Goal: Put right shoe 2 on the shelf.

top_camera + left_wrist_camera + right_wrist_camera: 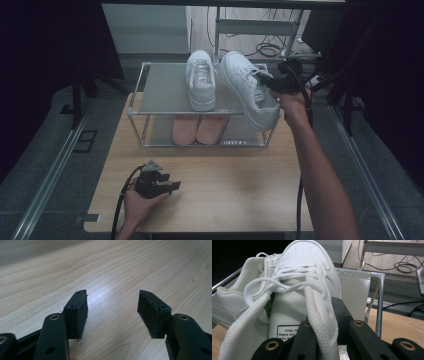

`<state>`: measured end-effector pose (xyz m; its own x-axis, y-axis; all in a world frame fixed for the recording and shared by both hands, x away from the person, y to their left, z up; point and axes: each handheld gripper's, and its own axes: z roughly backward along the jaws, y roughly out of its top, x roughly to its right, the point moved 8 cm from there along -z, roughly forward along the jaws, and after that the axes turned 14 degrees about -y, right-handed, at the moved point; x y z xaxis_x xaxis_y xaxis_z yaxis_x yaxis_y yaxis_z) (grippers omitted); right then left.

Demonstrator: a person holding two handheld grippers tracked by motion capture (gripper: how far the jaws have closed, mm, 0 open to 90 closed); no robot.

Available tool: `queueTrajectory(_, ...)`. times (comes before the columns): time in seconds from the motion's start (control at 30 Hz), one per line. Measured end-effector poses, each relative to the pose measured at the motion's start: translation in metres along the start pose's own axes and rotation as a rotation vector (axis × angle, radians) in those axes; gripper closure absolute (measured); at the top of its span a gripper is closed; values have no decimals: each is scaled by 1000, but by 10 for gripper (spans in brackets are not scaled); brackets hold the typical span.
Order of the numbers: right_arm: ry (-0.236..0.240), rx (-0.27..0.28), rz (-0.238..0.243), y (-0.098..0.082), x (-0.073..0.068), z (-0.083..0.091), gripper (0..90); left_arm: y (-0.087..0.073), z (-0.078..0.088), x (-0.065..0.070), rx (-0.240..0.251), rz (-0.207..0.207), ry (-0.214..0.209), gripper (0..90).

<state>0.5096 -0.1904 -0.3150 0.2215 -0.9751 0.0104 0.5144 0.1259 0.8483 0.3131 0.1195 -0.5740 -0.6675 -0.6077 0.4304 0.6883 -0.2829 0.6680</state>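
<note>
A white sneaker (201,80) stands on the top shelf of a metal shoe rack (162,92), toe toward the back. Its mate, a second white sneaker (249,90), hangs tilted over the rack's right end, and my right gripper (270,82) is shut on it. In the right gripper view the jaws (323,320) pinch the side wall of this held sneaker (299,290) next to the tongue and laces. My left gripper (167,187) rests low over the wooden table (230,190) near its front edge. Its jaws (112,302) stand open with nothing between them.
A pair of pink shoes (197,129) sits on the rack's lower shelf. Behind the rack are a white cabinet (145,27), a metal frame and cables (267,49) on the floor. Dark curtains close both sides.
</note>
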Motion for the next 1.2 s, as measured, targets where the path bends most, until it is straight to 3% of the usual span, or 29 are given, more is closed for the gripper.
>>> queueTrajectory(0.4, -37, -30, -47, 19, -5, -22, 825, 1, 2, 0, 11, 5, -1, 417)
queueTrajectory(0.7, -90, -62, -83, 32, -6, -39, 824, 1, 5, -2, 15, 7, -3, 417)
queueTrajectory(1.2, -122, -116, -143, 39, -14, -75, 814, 3, 7, -4, 25, 10, 2, 417)
